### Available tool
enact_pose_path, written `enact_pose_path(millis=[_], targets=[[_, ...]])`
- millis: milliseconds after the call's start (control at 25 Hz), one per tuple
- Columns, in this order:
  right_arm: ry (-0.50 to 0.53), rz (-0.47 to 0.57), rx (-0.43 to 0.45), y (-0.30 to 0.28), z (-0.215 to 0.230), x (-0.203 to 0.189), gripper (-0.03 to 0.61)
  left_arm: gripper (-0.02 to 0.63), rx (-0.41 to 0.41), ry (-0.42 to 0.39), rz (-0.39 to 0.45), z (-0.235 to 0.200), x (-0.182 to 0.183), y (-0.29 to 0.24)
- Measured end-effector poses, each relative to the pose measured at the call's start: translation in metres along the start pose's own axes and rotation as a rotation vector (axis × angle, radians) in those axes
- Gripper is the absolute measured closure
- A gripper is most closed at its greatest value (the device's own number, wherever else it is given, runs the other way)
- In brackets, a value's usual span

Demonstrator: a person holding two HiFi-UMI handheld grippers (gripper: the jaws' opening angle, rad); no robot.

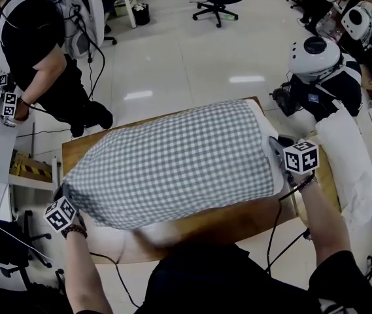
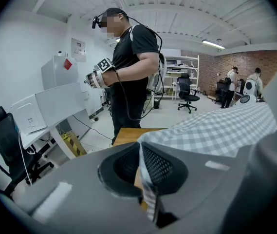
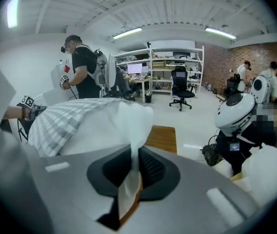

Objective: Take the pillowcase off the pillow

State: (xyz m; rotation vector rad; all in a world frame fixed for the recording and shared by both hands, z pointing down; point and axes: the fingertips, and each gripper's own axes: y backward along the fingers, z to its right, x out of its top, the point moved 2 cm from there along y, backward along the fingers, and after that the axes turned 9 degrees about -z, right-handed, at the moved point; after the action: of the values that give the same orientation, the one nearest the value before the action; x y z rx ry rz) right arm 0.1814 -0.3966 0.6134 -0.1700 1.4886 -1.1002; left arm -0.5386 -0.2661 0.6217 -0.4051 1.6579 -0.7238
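Pinching a corner of the checked pillowcase (image 1: 172,165) in the left gripper (image 2: 145,179), jaws pressed together on the cloth. Clamping the white pillow (image 3: 114,126) end in the right gripper (image 3: 131,179), likewise closed. Spanning the wooden table (image 1: 238,221), hiding most of its top and, from the head view, both sets of jaw tips.

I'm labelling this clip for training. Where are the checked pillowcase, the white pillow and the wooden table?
checked pillowcase (image 1: 172,162): head view, middle of its top face.
white pillow (image 3: 104,130): right gripper view, bare end outside the case.
wooden table (image 1: 238,220): head view, bare strip along the near edge.
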Motion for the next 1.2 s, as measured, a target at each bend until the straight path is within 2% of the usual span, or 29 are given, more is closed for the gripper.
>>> enact_pose_path(millis=[200, 520, 1000, 1200], targets=[[-0.02, -0.001, -0.024, 0.006, 0.022, -0.006, 0.549, 0.607, 0.008, -0.007, 0.002, 0.005, 0.002, -0.002], [-0.066, 0.007, -0.063, 0.049, 0.058, -0.019, 0.549, 0.607, 0.003, -0.028, 0.006, 0.035, 0.002, 0.01], [-0.091, 0.01, -0.127, 0.055, 0.085, -0.012, 0.549, 0.607, 0.05, -0.028, -0.003, 0.023, 0.006, 0.006], [-0.101, 0.001, -0.141, 0.057, 0.114, -0.025, 0.549, 0.607, 0.068, -0.023, 0.005, 0.034, 0.003, 0.011]])
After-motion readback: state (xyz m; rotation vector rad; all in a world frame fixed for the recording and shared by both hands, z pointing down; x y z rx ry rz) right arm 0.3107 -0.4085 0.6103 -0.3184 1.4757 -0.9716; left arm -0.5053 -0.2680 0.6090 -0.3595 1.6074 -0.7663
